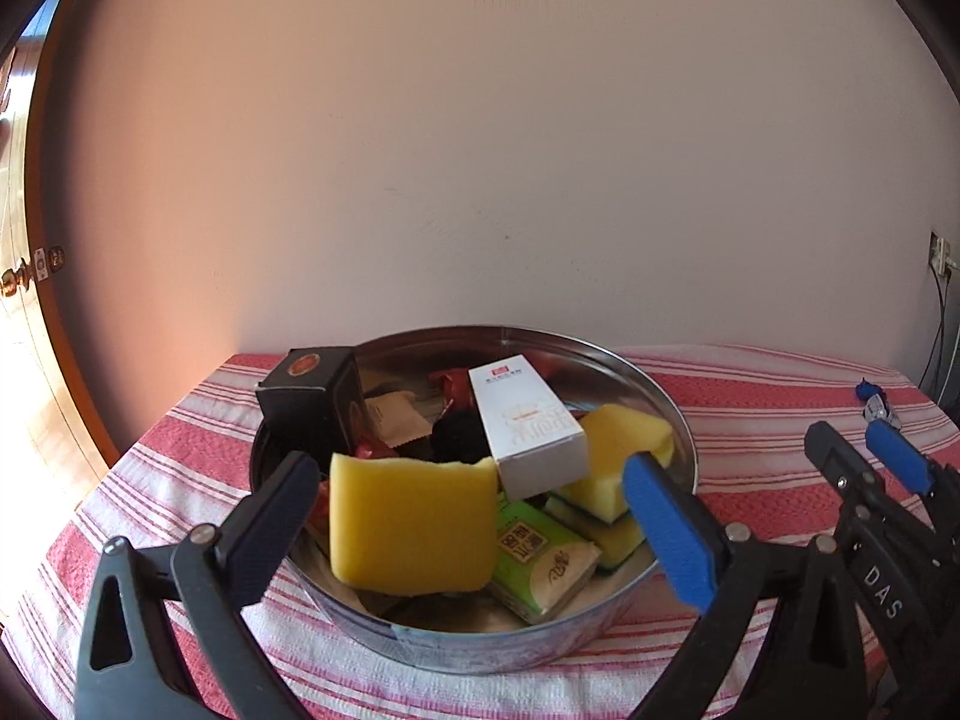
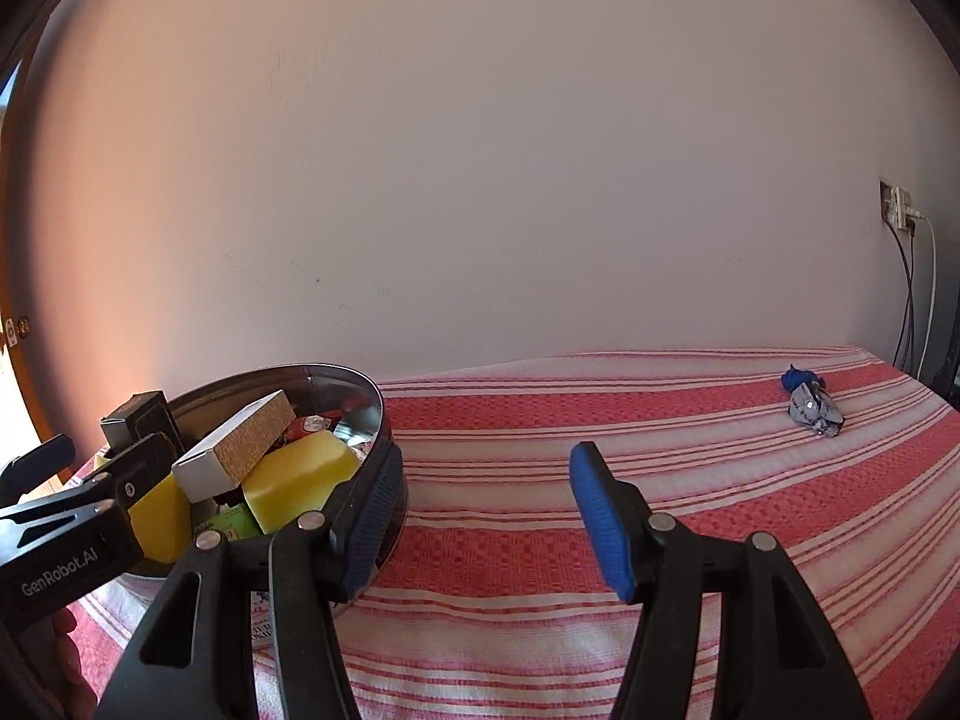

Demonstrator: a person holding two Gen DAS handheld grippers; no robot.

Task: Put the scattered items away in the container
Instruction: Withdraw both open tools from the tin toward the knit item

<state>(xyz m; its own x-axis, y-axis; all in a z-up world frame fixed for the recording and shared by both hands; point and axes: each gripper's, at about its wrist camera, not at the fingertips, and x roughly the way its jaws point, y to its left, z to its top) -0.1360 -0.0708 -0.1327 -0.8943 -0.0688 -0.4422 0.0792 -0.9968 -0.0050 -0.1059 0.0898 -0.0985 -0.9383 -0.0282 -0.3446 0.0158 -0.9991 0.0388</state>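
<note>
Nearby, on red-and-white striped cloth [image 2: 600, 420]: round metal tin [image 1: 660, 414], filled with yellow sponge [image 1: 414, 525], white box [image 1: 528, 432], black box [image 1: 312, 402], green packet [image 1: 540, 558], second sponge [image 1: 618, 456]. Left gripper [image 1: 474, 504] over tin's near side, jaws spread wide, front sponge between them, contact with pads unclear. Right gripper [image 2: 480, 510] just right of tin, jaws parted, nothing between, only cloth. Far right on cloth, well apart from tin: crumpled blue-and-silver wrapper [image 2: 810, 402], not yet tidied.
</note>
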